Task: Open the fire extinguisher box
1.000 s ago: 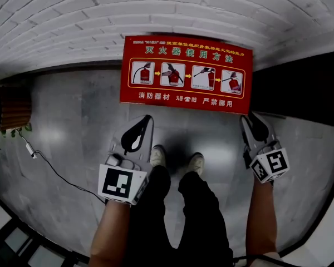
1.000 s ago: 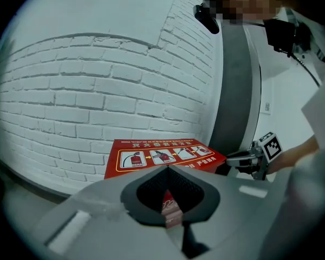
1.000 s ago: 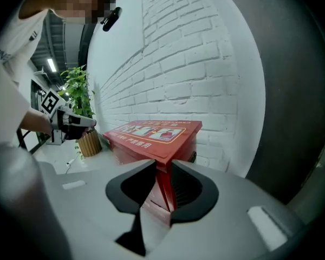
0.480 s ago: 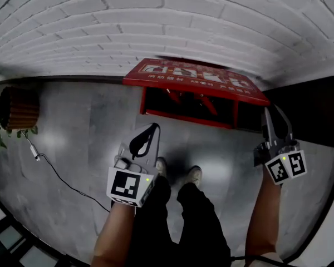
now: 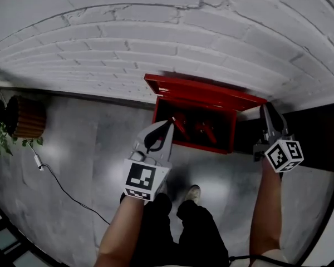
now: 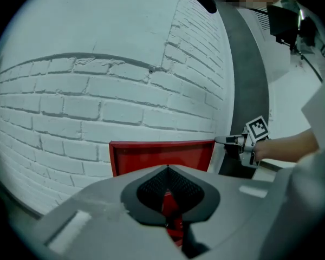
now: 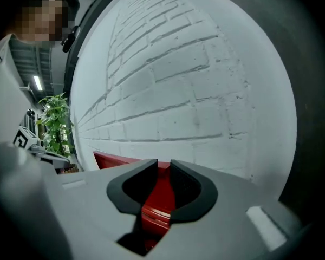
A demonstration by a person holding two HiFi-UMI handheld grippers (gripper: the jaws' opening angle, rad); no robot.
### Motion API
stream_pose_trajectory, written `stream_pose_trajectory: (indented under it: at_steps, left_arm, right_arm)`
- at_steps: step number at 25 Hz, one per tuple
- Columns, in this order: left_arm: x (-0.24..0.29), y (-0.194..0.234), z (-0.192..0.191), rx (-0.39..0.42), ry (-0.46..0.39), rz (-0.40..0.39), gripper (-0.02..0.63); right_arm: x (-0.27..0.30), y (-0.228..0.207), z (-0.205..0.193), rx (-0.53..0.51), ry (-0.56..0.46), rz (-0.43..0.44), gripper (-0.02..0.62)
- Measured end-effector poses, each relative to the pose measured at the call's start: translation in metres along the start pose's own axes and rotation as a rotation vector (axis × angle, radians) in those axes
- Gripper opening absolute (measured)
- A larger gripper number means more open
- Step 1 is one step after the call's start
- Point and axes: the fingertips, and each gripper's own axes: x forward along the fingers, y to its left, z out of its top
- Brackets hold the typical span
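Left tongs clenched, empty; right tongs closing, nothing between; box lid raised, long axis along wall.

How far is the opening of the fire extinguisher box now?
Done: the red lid stands raised against the brick wall, and fire extinguishers show inside the box. In hand: the right gripper is at the lid's right corner, jaws closing with its edge between them. The left gripper hovers shut in front. Left: probably only letting go, if the lid stays up.
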Motion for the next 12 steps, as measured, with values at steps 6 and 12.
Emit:
stream_pose_trajectory:
  at_steps: [6, 12]
  left_arm:
    - [-0.002, 0.017, 0.009, -0.037, -0.023, 0.033, 0.005]
    - [-0.005, 0.029, 0.007, -0.045, -0.019, 0.045, 0.005]
  right_arm:
    - [0.030, -0.016, 0.009, -0.026, -0.013, 0.006, 0.063]
    - [0.039, -0.021, 0.011, -0.037, 0.007, -0.006, 0.065]
